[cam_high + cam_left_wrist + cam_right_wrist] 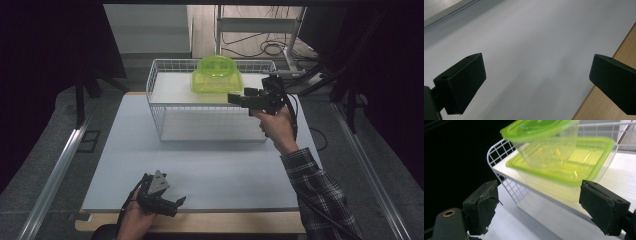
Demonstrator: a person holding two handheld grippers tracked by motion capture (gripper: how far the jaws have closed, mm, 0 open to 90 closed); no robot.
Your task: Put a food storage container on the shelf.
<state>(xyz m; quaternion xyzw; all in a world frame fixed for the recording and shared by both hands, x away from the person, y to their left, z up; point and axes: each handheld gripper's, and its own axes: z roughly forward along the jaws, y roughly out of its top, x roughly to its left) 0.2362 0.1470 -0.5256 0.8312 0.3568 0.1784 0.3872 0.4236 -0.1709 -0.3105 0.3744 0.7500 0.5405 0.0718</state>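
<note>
Green-lidded containers: round bowl (218, 66) stacked on rectangular box (216, 82), atop white wire rack (159, 95). Right gripper (233, 98) just beside box, possibly touching; left gripper (177, 202) low at table edge (200, 220). Left gripper view: jaws wide, empty. Right gripper view: jaws wide, box (564, 167) ahead, ungripped.

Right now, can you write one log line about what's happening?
right gripper: open, beside stacked green-lidded containers on wire rack | left gripper: open, nothing between jaws, over white table
</note>
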